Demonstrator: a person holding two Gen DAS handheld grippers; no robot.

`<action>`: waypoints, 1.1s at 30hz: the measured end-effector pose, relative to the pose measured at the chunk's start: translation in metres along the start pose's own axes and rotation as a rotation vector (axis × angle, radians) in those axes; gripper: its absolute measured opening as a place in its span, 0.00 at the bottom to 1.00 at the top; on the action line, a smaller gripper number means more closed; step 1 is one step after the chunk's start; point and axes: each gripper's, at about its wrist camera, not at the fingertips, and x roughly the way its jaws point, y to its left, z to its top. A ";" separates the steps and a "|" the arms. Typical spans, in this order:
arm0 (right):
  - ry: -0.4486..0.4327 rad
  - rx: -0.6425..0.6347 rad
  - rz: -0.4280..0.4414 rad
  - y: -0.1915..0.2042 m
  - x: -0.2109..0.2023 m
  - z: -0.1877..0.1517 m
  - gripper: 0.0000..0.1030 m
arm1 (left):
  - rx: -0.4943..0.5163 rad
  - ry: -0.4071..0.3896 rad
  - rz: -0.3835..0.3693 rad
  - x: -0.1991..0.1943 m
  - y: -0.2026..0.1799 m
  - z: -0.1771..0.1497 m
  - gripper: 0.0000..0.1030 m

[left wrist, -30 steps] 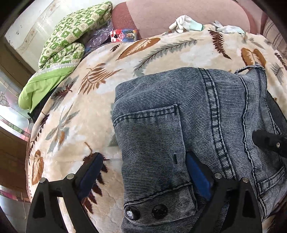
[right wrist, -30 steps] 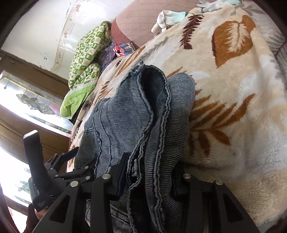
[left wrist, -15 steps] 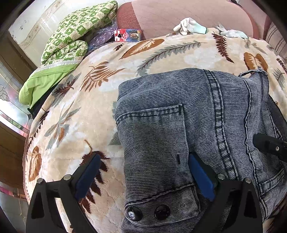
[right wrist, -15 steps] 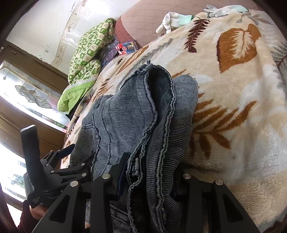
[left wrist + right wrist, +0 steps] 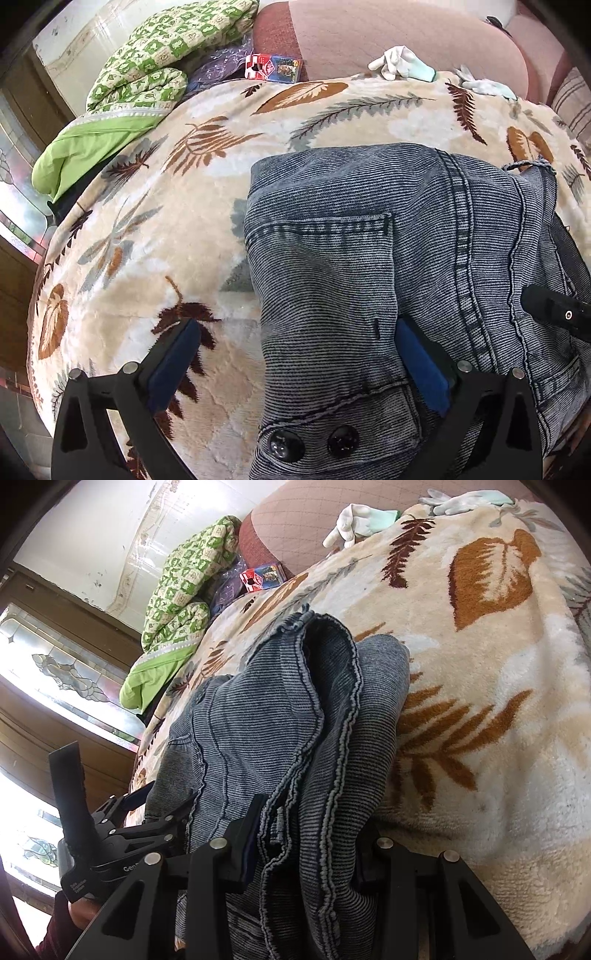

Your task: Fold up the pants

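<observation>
1. Nearest to the left wrist camera, the left tool [image 5: 293, 354] had just been opening; its jaws stood wide and released, one blue pad over the leaf-patterned blanket [image 5: 155, 229] and the other on the folded pants [image 5: 351, 258], with the waist corner between them but not pressed.
2. Close to the right wrist camera, the right tool [image 5: 306, 834] was clenched on the bunched edge of the pants [image 5: 288, 716].
3. Farther, the pants lay on the blanket, two dark buttons [image 5: 314, 443] near the waist.
4. Beyond, a green quilt [image 5: 147, 70], a small red packet [image 5: 273, 68] and white gloves [image 5: 402, 64] lay at the blanket's far edge.
</observation>
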 end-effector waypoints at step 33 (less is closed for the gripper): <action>0.001 -0.003 -0.002 0.000 0.002 0.000 0.40 | -0.019 -0.005 -0.026 0.006 0.002 0.000 1.00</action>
